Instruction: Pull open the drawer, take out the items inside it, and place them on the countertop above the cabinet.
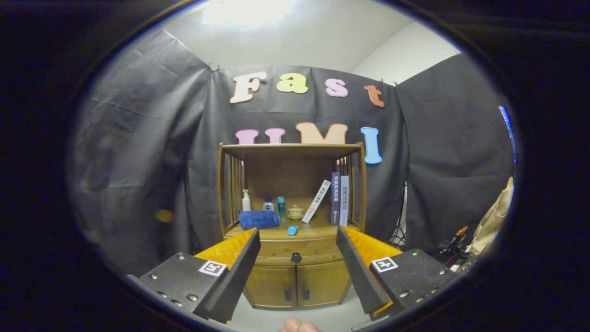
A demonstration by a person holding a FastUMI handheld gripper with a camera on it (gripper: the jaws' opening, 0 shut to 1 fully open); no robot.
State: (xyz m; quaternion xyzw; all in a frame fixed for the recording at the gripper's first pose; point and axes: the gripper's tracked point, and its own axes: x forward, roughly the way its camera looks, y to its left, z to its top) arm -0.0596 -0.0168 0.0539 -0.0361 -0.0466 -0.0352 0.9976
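Observation:
A small wooden cabinet (295, 272) stands against the booth wall, some way beyond my fingers. Its drawer (295, 251) is closed, with a dark round knob (296, 257) in the middle of its front. Above the drawer lies the countertop (313, 230), under an open shelf frame. My gripper (297, 240) is open, held back from the cabinet, with the drawer front and knob seen between the two fingers and nothing held. The drawer's contents are hidden.
On the countertop sit a folded blue towel (259, 219), a pump bottle (246, 201), two small bottles (274, 205), a ceramic pot (295, 212), a small blue object (293, 229), a leaning book (316, 201) and upright books (339, 199). Two doors (297, 283) are below the drawer. Gear (454, 246) lies at right.

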